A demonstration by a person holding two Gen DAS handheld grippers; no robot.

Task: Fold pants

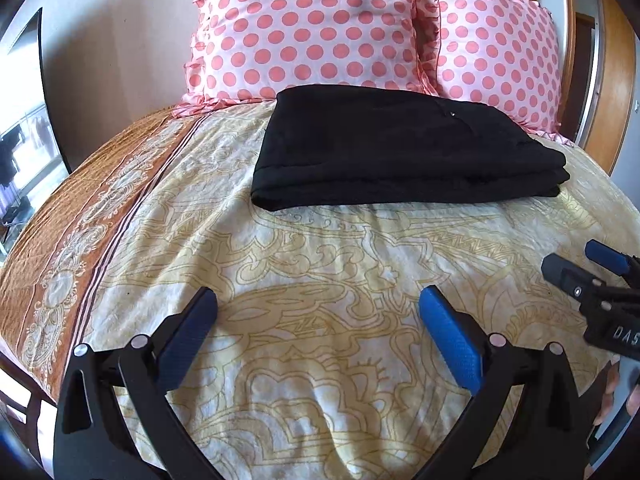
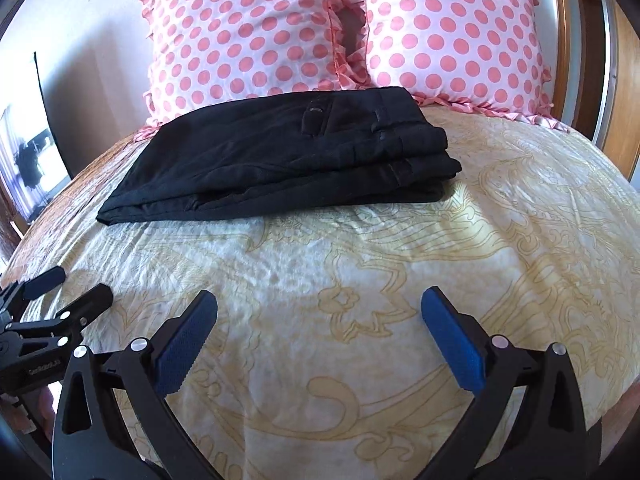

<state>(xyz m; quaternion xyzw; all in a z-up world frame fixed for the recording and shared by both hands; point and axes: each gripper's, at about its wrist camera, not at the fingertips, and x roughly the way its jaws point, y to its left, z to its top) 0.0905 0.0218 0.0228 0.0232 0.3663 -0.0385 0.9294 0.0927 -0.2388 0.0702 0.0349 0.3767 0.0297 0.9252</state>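
Note:
Black pants (image 1: 400,148) lie folded in a flat stack on the bed, in front of the pillows; they also show in the right wrist view (image 2: 288,152), with the waistband end to the right. My left gripper (image 1: 320,300) is open and empty, held low over the bedspread, well short of the pants. My right gripper (image 2: 320,300) is open and empty too, also well short of them. The right gripper shows at the right edge of the left wrist view (image 1: 580,264). The left gripper shows at the left edge of the right wrist view (image 2: 76,284).
A cream and gold patterned bedspread (image 1: 320,260) covers the bed, with a brown border (image 1: 80,240) on the left. Two pink polka-dot pillows (image 1: 312,24) (image 1: 500,48) lean against the wall. A wooden door frame (image 2: 624,80) stands at the right.

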